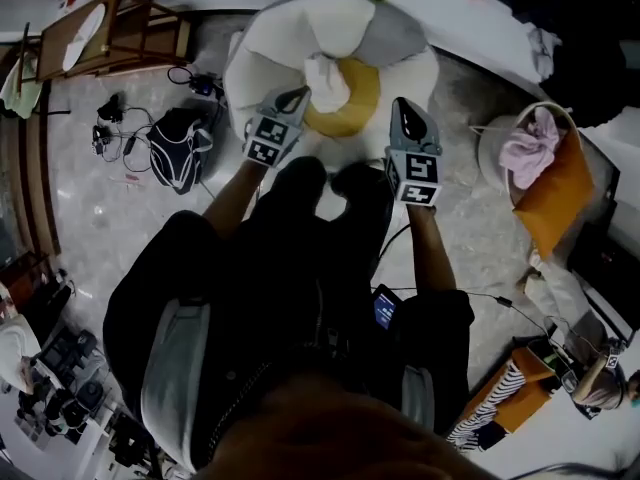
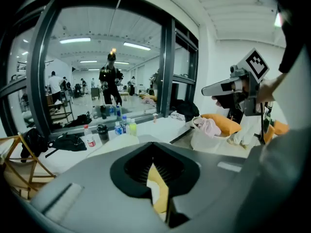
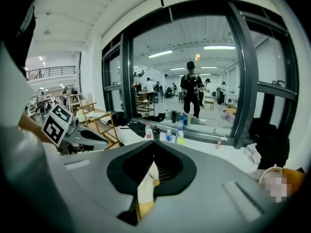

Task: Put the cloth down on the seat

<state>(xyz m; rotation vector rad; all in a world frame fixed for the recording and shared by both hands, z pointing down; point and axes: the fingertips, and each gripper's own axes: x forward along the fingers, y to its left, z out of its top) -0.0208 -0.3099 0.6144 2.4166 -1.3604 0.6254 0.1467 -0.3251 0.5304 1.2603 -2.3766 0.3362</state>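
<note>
The white cloth (image 1: 325, 80) lies crumpled on the round seat (image 1: 260, 43), against a yellow cushion (image 1: 358, 103); further right, a white basket (image 1: 487, 150) holds a pink garment (image 1: 528, 146). The left gripper (image 1: 298, 94) and right gripper (image 1: 402, 108) hover over the seat's near edge, jaws pinched together, empty. Only the gripper views show bottles (image 2: 119, 126) on a window ledge

left hand-held gripper (image 1: 299, 94): jaws together | right hand-held gripper (image 1: 403, 105): jaws together | both seemingly empty
</note>
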